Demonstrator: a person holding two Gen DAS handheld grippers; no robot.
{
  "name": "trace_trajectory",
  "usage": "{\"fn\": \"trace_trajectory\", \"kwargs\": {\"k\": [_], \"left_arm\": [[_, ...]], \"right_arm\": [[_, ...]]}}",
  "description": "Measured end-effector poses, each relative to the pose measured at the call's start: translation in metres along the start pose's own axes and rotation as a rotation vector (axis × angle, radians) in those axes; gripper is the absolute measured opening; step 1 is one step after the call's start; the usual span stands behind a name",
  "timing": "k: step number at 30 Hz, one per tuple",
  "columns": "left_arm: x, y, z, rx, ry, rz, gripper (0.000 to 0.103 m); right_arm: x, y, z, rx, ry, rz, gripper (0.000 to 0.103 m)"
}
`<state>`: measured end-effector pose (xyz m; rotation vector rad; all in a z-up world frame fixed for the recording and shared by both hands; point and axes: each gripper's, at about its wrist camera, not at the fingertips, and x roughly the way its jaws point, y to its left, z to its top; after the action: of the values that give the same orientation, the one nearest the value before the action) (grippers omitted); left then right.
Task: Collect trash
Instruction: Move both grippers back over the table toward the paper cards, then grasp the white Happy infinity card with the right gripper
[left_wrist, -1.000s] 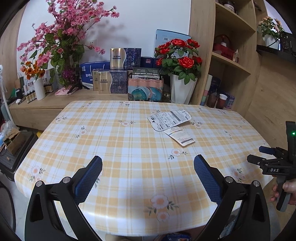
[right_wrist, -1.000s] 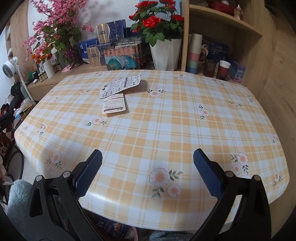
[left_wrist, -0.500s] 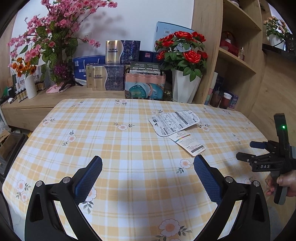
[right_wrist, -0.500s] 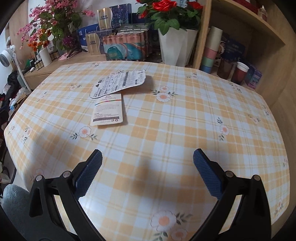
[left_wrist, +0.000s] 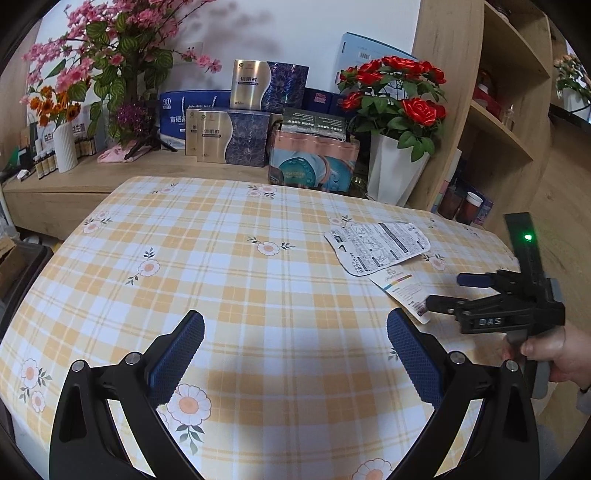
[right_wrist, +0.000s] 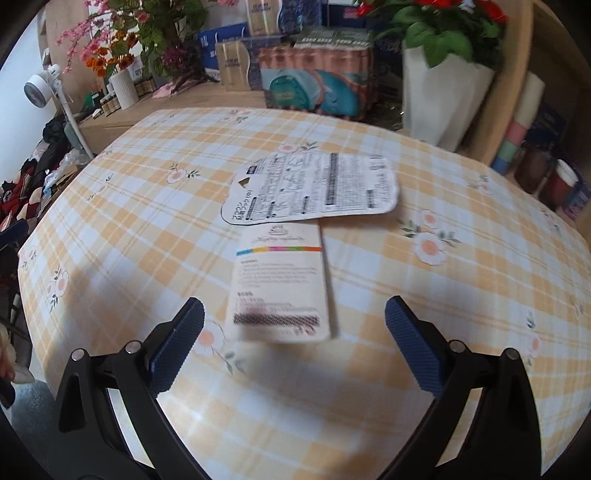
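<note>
Right gripper (right_wrist: 293, 343) spread wide, empty, low over the table (right_wrist: 461, 295), with the rectangular card (right_wrist: 280, 284) lying flat just ahead between the blue pads (right_wrist: 177, 347); touching its far end, a larger printed backing card (right_wrist: 314, 188); left gripper (left_wrist: 295, 354) also wide open, holding nothing, above bare yellow checked cloth; behind, wooden sideboard (left_wrist: 110, 177) with boxes, red roses in white vase (left_wrist: 395, 173); shelves (left_wrist: 498, 122) at right.
</note>
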<state>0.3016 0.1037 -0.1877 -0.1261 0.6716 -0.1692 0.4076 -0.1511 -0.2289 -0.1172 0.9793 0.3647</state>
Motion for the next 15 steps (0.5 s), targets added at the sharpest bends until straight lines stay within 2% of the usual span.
{"fn": "trace_trajectory", "kwargs": {"k": [7,9,11,13,15], "left_arm": [[0.009,0.008,0.002,-0.022,0.011,0.001,0.097],[0.012,0.008,0.002,-0.023,0.015,0.002,0.097],[0.014,0.007,0.002,-0.024,0.019,0.001,0.097],[0.016,0.006,0.003,-0.019,0.022,-0.002,0.097],[0.018,0.003,0.004,-0.007,0.026,-0.003,0.097]], "right_arm": [[0.044,0.003,0.018,0.039,0.090,-0.012,0.096],[0.052,0.002,0.019,0.042,0.119,-0.030,0.093],[0.051,0.003,0.018,0.017,0.112,-0.038,0.090],[0.045,0.008,0.016,-0.020,0.101,-0.036,0.069],[0.041,0.010,0.011,-0.029,0.118,-0.019,0.069]]}}
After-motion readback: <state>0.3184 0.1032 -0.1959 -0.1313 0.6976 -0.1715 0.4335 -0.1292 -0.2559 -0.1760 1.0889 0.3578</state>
